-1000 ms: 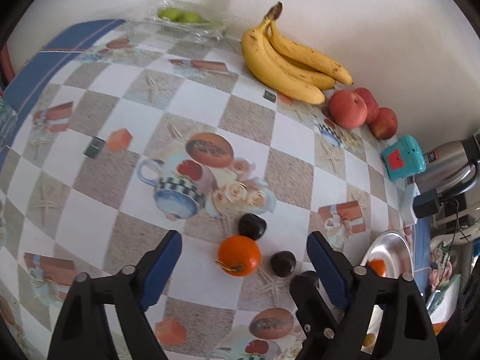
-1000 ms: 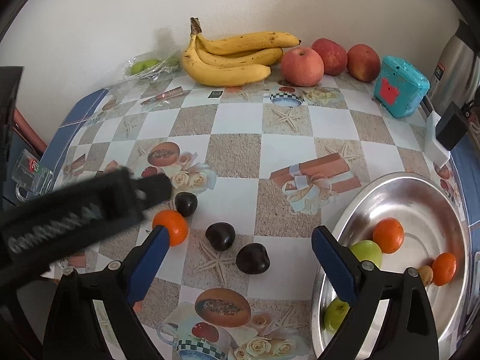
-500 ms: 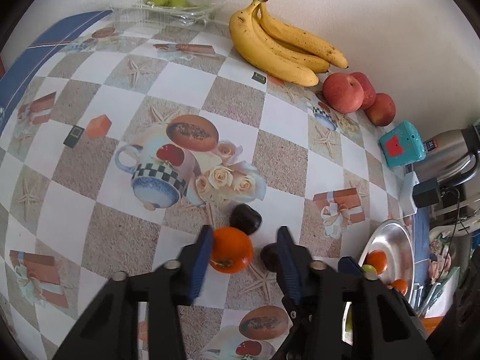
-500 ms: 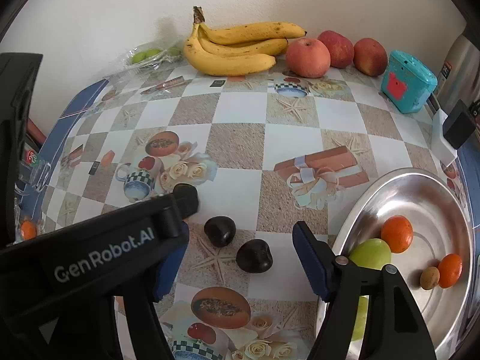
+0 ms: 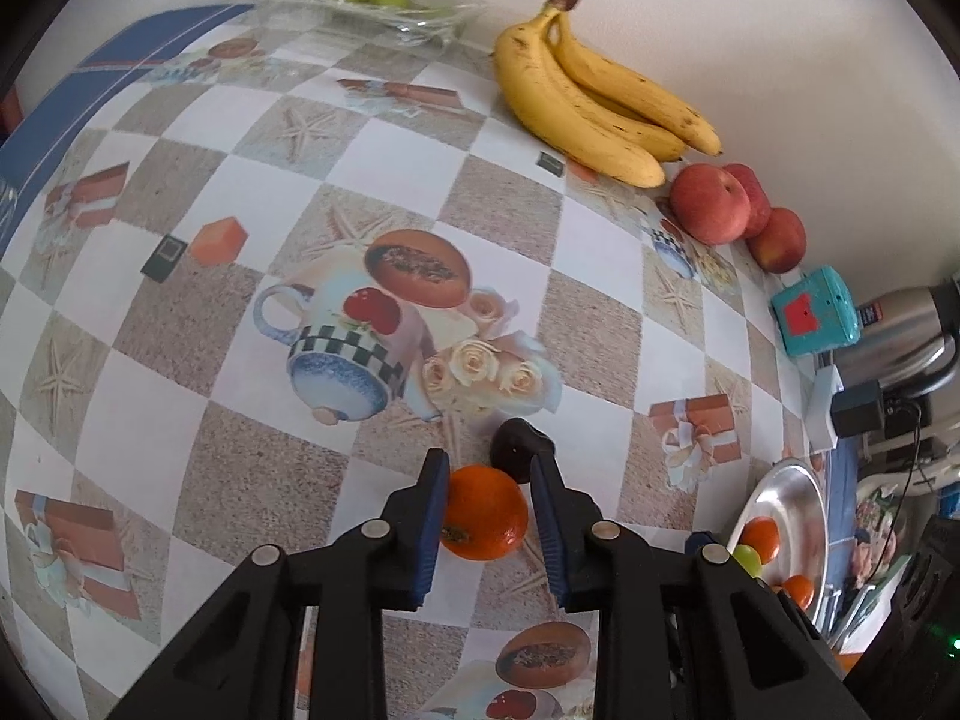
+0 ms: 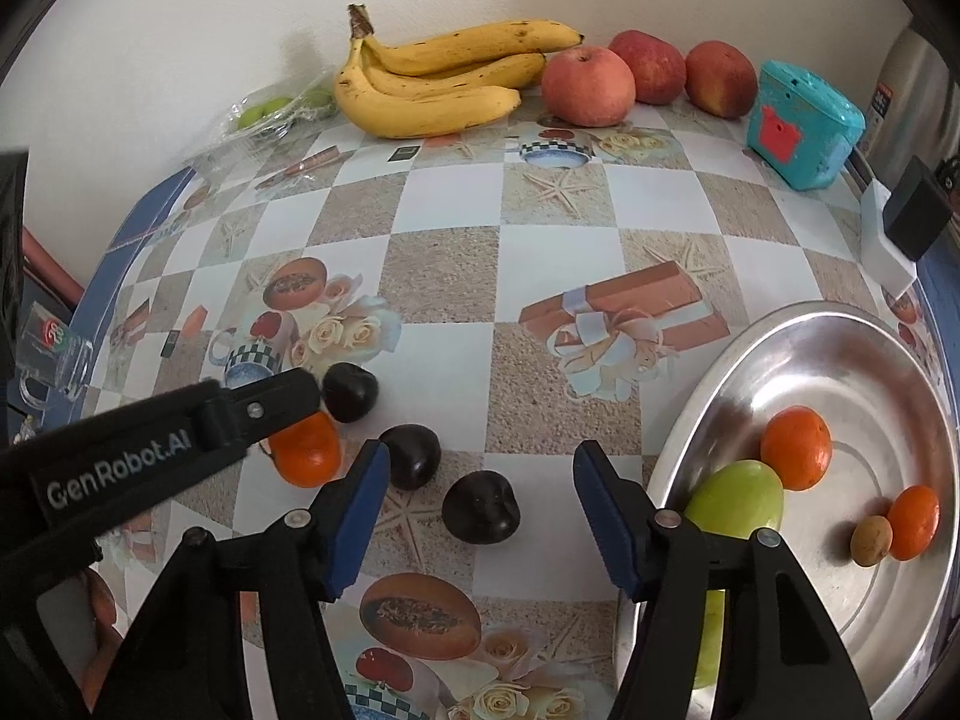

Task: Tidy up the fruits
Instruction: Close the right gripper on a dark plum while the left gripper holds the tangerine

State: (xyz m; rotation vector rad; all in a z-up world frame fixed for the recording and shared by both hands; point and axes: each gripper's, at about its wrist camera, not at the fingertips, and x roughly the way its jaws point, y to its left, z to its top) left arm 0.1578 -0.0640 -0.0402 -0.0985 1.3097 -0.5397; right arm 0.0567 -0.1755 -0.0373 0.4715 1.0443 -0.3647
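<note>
An orange (image 5: 483,513) lies on the patterned tablecloth, and my left gripper (image 5: 487,468) is closing on it, both blue pads against its sides. A dark plum (image 5: 516,450) sits just beyond the orange. In the right wrist view the same orange (image 6: 306,456) shows under the left gripper's finger (image 6: 282,399). My right gripper (image 6: 480,453) is closing too, with another dark plum (image 6: 480,513) between its pads, untouched on either side. Two more plums (image 6: 411,456) (image 6: 351,390) lie to its left.
A steel bowl (image 6: 780,324) at the right holds two oranges, a green fruit (image 6: 735,501) and a small brown one. Bananas (image 6: 444,78), three apples (image 6: 588,87), a teal box (image 6: 804,126) and a plastic pack (image 6: 270,111) line the wall. A metal flask (image 5: 900,330) stands far right.
The left jaws have come together from wide apart onto the orange. The right jaws have narrowed around the plum. Both cameras sit slightly closer to the table.
</note>
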